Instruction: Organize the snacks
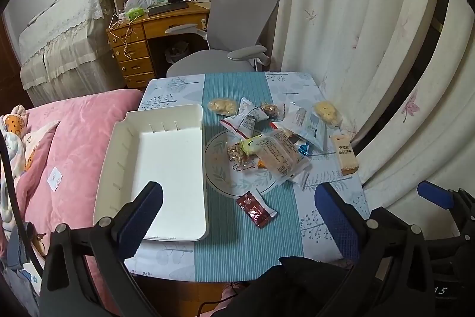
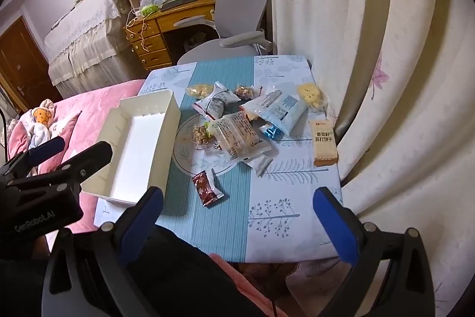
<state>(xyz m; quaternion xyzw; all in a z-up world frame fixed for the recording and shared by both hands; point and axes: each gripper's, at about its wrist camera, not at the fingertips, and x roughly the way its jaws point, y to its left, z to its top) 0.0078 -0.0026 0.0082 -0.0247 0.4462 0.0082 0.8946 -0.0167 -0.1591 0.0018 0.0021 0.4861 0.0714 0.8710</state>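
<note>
both claws gape empty above the table; snacks beside white tray.

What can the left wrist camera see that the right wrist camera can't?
Only the left wrist view shows a white square patch on the pink quilt, and the right hand-held gripper from the side.

Only the right wrist view shows a brown door, and the left hand-held gripper from the side.

Both show the empty white tray, the snack pile, the red packet lying alone, the grey chair, and both grippers open, holding nothing.
</note>
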